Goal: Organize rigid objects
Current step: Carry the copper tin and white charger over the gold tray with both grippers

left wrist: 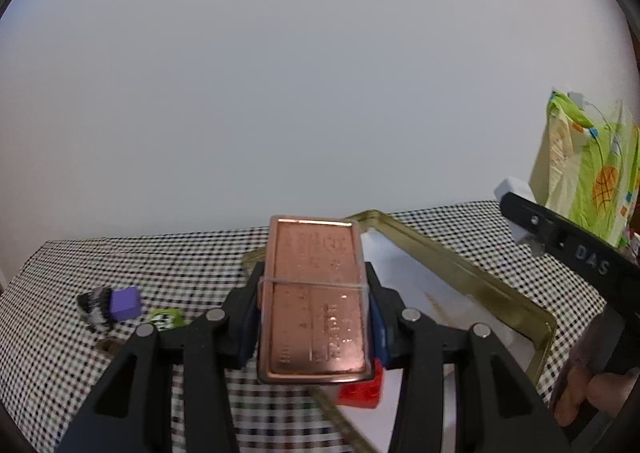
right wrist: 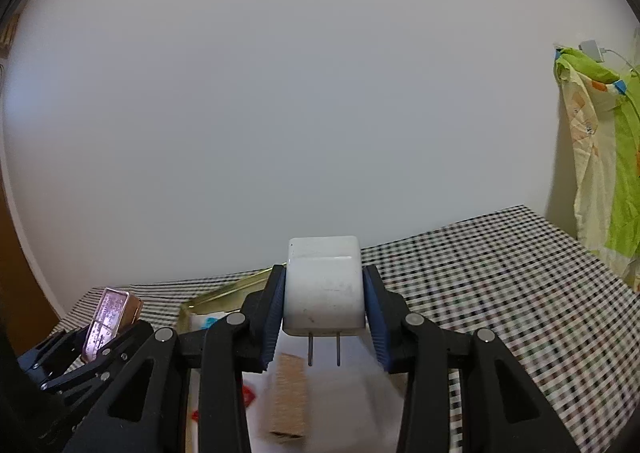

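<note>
1. Copper-coloured bar in a clear plastic case (left wrist: pixel 314 301) is pinched in the left gripper (left wrist: pixel 314 317), above the shallow gold metal tray (left wrist: pixel 472 273): lower it flat.
2. White plug-in charger cube (right wrist: pixel 324 289) is clamped by the right gripper (right wrist: pixel 325 317); keep it clear of the red block (left wrist: pixel 360 391).

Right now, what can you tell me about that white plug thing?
The white plug adapter is a chunky, rounded cube of glossy plastic with faint scuffs. Two thin metal prongs stick out of its lower face, toward the camera. The right gripper holds it in the air, blue pads pressing its two sides, above the gold-rimmed tray.
</note>
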The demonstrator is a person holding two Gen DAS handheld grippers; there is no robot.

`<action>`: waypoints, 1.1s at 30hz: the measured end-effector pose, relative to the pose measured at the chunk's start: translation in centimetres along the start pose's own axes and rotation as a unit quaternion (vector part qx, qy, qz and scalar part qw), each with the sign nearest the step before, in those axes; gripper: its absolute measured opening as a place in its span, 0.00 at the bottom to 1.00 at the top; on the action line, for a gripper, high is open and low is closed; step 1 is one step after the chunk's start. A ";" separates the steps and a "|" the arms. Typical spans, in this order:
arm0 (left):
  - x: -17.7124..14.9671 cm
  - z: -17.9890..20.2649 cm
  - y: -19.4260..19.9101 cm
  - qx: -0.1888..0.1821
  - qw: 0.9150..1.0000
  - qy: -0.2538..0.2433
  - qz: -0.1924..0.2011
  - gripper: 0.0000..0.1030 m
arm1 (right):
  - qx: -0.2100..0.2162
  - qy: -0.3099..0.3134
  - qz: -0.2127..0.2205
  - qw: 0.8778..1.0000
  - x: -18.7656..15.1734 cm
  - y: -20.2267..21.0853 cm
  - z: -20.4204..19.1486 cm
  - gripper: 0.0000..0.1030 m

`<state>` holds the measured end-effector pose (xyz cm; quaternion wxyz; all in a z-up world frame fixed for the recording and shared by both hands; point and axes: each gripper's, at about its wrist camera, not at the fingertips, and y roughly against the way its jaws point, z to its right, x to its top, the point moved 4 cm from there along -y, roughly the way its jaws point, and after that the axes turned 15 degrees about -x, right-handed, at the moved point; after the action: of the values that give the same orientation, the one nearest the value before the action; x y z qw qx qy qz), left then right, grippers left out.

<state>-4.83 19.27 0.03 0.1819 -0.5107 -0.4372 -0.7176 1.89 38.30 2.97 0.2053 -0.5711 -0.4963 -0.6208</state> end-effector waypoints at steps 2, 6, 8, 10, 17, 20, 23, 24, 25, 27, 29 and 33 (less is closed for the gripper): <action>0.0 0.3 -0.9 -0.004 1.000 -0.003 -0.007 0.43 | -0.007 0.000 -0.002 1.000 0.3 0.0 0.9 0.40; -0.3 1.2 -2.3 -0.026 0.999 -0.004 -0.024 0.43 | -0.021 0.008 -0.016 1.000 0.7 -2.0 1.6 0.40; -0.7 1.9 -2.9 -0.030 0.999 -0.009 -0.036 0.43 | -0.020 0.007 -0.029 0.999 0.8 -2.9 1.5 0.40; -1.2 2.7 -3.4 -0.031 0.998 -0.018 -0.050 0.43 | -0.006 -0.004 -0.050 0.999 0.6 -3.2 2.0 0.40; -2.4 3.1 -4.2 -0.021 0.995 -0.027 -0.091 0.43 | -0.017 0.030 -0.104 0.994 -0.6 -4.8 1.3 0.40; -2.9 3.1 -4.6 -0.020 0.994 -0.024 -0.103 0.43 | -0.021 0.046 -0.111 0.993 -1.4 -3.9 0.4 0.40; -3.0 3.1 -5.1 -0.019 0.993 -0.024 -0.112 0.43 | -0.026 0.060 -0.116 0.991 -2.0 -4.2 -0.3 0.40; -3.1 3.2 -5.2 -0.017 0.993 -0.024 -0.113 0.43 | -0.027 0.065 -0.119 0.990 -2.2 -4.4 -0.4 0.40; -3.3 3.3 -5.3 -0.017 0.993 -0.025 -0.116 0.43 | -0.028 0.068 -0.122 0.990 -2.3 -4.9 -0.4 0.40; -3.5 3.4 -5.4 -0.019 0.992 -0.027 -0.118 0.43 | -0.031 0.075 -0.130 0.988 -2.6 -4.9 -1.0 0.40; -3.7 3.7 -5.5 -0.019 0.992 -0.034 -0.123 0.43 | -0.037 0.081 -0.134 0.987 -2.7 -5.2 -1.1 0.40; -3.9 4.0 -5.6 -0.017 0.991 -0.041 -0.127 0.43 | -0.045 0.088 -0.131 0.986 -3.3 -5.2 -1.2 0.40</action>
<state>-4.87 24.90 -5.55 0.0620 -0.4828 -0.4934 -0.7209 -2.11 38.45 -1.90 0.1393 -0.4525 -0.5187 -0.7118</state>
